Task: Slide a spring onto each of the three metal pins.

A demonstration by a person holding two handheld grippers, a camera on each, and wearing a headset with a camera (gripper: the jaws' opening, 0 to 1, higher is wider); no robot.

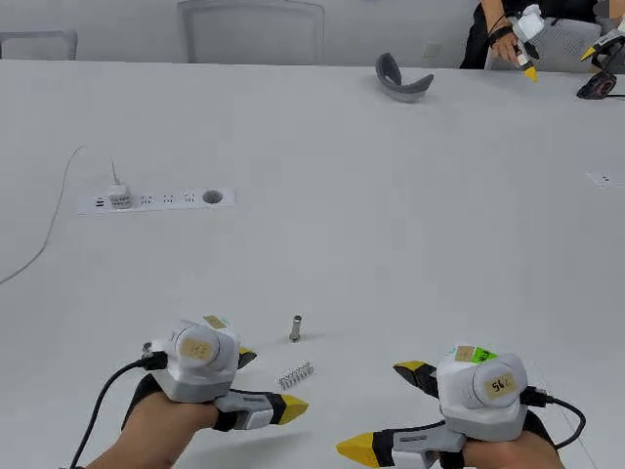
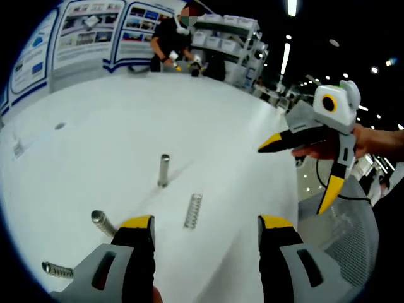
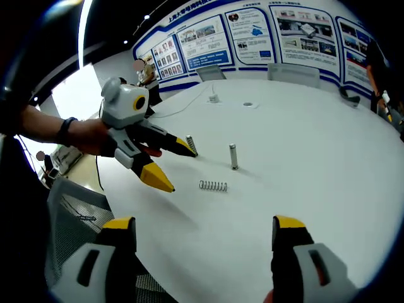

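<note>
A bare metal pin stands upright on the white table. A loose spring lies flat just in front of it. In the left gripper view, two more pins wearing springs stand to the left; one of them shows behind the left gripper in the right gripper view. My left gripper is open with the loose spring just ahead of its jaws. My right gripper is open and holds nothing, right of the spring.
A white power strip with a plug and cable lies at the middle left. A grey curved object rests near the far edge. Another person with grippers sits at the far right. Chairs stand along the far side.
</note>
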